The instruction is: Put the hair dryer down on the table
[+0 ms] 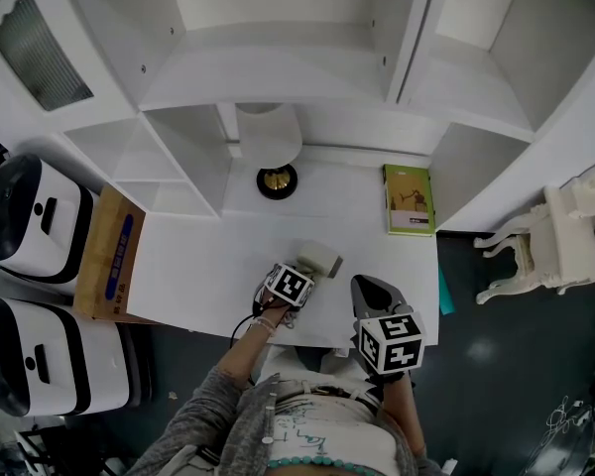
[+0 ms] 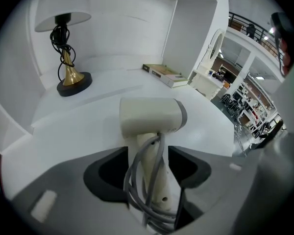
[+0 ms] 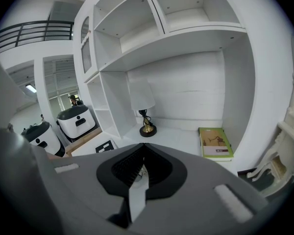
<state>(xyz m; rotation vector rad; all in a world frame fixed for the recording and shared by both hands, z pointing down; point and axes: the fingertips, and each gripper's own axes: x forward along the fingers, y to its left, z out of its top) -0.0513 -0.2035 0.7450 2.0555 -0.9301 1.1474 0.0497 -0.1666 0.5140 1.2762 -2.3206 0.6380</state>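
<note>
A cream hair dryer (image 1: 318, 258) stands upright over the front part of the white table (image 1: 198, 276). My left gripper (image 1: 302, 272) is shut on its handle. In the left gripper view the dryer's head (image 2: 152, 115) rises above the jaws, and the handle with the grey cord (image 2: 137, 180) wound along it is clamped between them at my left gripper (image 2: 148, 169). Whether the dryer touches the tabletop cannot be told. My right gripper (image 1: 371, 292) hovers at the table's front right edge, shut and empty; in its own view my right gripper (image 3: 141, 150) has its jaws meeting.
A gold-footed lamp (image 1: 277, 162) stands at the back of the table and a green book (image 1: 409, 199) lies at the back right. White shelving (image 1: 178, 157) rises behind and left. A cardboard box (image 1: 109, 251) and white machines (image 1: 30, 216) stand left, a white chair (image 1: 565, 231) right.
</note>
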